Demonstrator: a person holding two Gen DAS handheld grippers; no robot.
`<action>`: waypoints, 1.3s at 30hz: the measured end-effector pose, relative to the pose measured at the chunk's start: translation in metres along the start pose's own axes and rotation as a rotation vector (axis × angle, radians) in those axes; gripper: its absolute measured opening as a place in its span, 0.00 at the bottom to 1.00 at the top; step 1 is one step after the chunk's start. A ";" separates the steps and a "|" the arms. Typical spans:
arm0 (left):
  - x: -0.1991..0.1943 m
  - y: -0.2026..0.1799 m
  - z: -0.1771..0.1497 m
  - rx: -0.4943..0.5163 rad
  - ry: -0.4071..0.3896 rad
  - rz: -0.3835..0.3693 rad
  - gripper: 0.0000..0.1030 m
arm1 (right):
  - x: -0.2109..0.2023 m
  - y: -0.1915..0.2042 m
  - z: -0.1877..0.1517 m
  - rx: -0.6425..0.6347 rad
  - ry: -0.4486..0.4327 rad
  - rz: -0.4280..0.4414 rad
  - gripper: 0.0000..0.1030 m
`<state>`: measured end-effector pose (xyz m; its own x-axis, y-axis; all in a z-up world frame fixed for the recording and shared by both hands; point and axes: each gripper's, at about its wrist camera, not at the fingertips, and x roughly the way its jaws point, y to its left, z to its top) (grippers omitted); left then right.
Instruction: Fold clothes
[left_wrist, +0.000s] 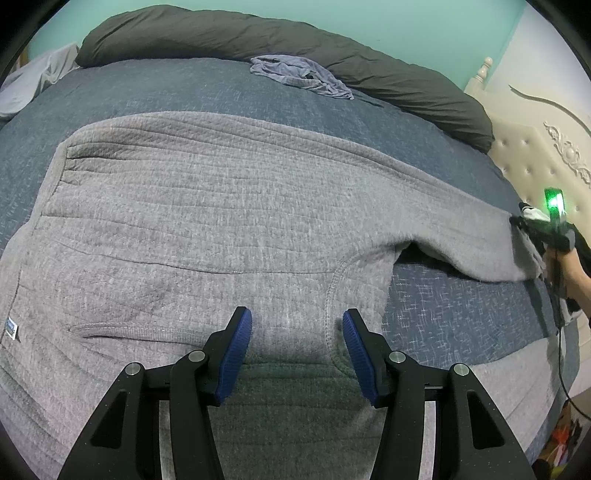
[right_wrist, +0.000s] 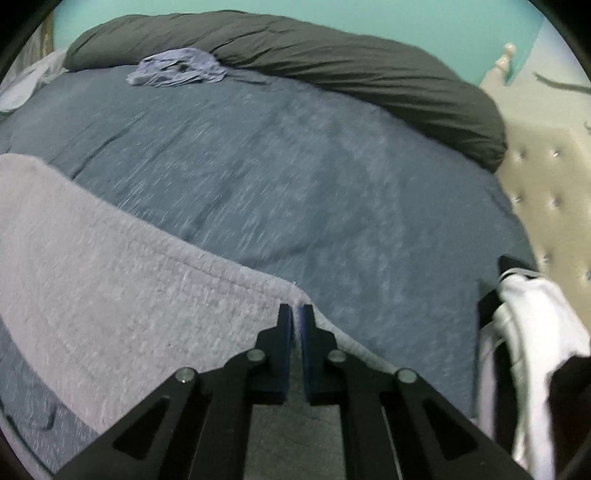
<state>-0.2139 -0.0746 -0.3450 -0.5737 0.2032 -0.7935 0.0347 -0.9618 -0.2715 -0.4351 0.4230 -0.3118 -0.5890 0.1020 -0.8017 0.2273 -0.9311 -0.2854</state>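
Right hand-held gripper (right_wrist: 296, 314) clenched on grey sweater (left_wrist: 207, 206) sleeve cuff, 3 o'clock; left hand-held gripper (left_wrist: 297, 323) released above the hem, on the bed (left_wrist: 184, 88).

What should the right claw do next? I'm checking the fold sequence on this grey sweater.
Probably lift the sleeve end and carry it across onto the sweater's body. The right claw is shut on the sleeve at its tip, and the grey sweater lies flat on the blue bedspread with that sleeve stretched outward. The left claw hovers open over the body.
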 end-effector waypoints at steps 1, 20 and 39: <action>0.000 0.000 0.000 0.000 0.000 0.000 0.54 | 0.001 0.000 0.004 0.005 -0.002 -0.020 0.04; -0.002 -0.004 0.001 -0.006 -0.002 -0.023 0.55 | 0.002 -0.075 -0.015 0.348 -0.036 -0.174 0.32; -0.007 -0.016 0.001 0.009 -0.010 -0.055 0.56 | -0.029 -0.120 -0.149 0.973 0.039 -0.077 0.55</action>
<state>-0.2115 -0.0607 -0.3347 -0.5830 0.2542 -0.7717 -0.0046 -0.9508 -0.3097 -0.3303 0.5839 -0.3327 -0.5450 0.1701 -0.8210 -0.5606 -0.8021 0.2059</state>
